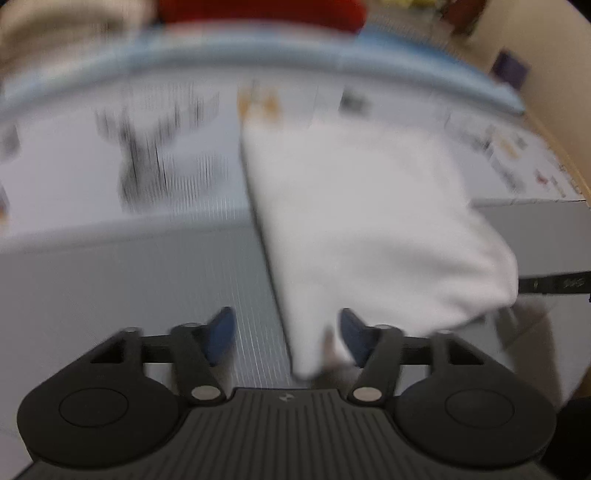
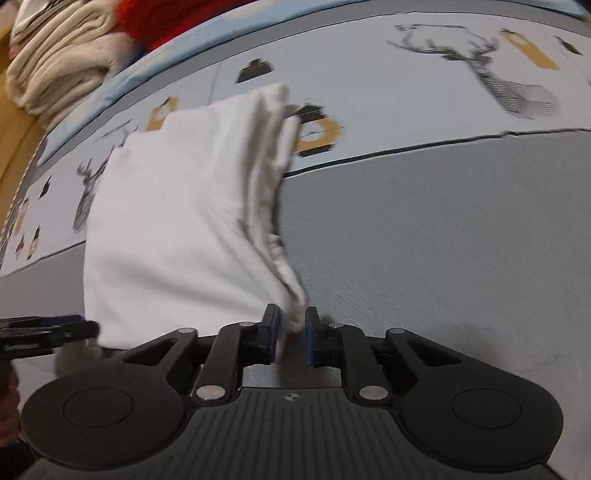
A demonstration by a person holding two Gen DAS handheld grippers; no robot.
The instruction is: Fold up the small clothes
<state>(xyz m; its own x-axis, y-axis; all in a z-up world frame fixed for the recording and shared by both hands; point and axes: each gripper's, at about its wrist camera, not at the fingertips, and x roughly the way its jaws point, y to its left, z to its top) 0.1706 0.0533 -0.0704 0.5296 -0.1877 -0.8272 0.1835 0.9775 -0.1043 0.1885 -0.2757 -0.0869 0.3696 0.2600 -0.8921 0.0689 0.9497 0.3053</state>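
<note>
A white folded garment point(image 1: 369, 221) lies on a grey bed cover; the left wrist view is blurred by motion. My left gripper point(image 1: 286, 336) is open, its blue pads point(image 1: 221, 332) wide apart, with a corner of the garment between them. In the right wrist view the same white garment point(image 2: 173, 221) shows stacked layered edges on its right side. My right gripper point(image 2: 291, 332) is shut on the near corner of those layers. The left gripper's fingers point(image 2: 48, 330) show at the garment's left edge.
The bed sheet point(image 2: 424, 103) has deer and lantern prints above a plain grey part point(image 2: 443, 240). A stack of beige folded clothes point(image 2: 55, 74) and a red item point(image 2: 162, 18) lie at the far edge. A wooden bed frame point(image 2: 11, 140) runs at left.
</note>
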